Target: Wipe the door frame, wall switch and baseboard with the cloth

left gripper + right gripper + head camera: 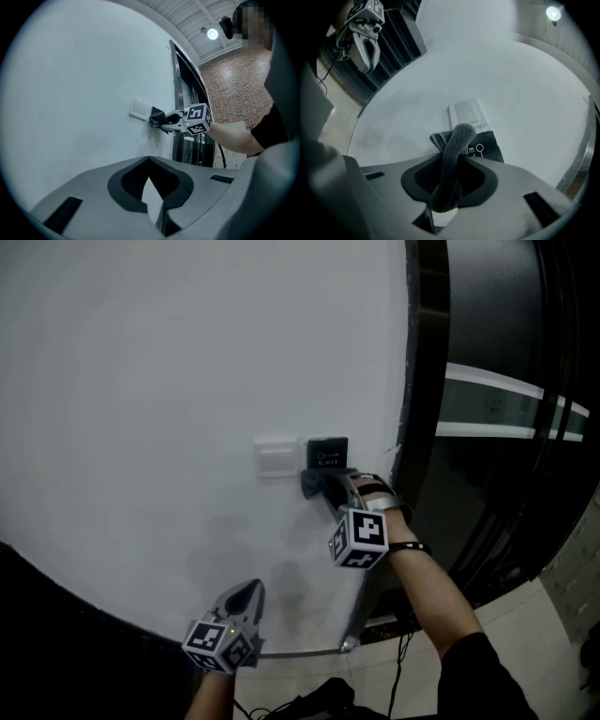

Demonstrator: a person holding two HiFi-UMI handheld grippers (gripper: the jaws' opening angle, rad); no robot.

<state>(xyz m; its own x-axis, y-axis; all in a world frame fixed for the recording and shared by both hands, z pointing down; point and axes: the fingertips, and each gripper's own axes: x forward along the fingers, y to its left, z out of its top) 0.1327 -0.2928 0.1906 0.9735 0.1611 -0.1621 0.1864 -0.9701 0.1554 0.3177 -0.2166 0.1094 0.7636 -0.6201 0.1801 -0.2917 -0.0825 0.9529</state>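
Observation:
My right gripper (322,486) is shut on a dark grey cloth (451,159), whose bunched end (316,483) presses on the white wall just below the black exit switch (327,453). A white wall switch (276,456) sits right beside it on the left. In the right gripper view the cloth covers part of the black switch (487,146), with the white switch (468,111) above. My left gripper (247,597) hangs lower on the wall, shut with nothing in it. The dark door frame (427,381) runs down the wall's right edge. The left gripper view shows the right gripper (161,122) at the switches.
A dark glass door (506,418) with a pale horizontal band stands right of the frame. Pale floor tiles (525,634) and black cables (309,701) lie below. A metal strip (300,651) runs along the wall's bottom edge.

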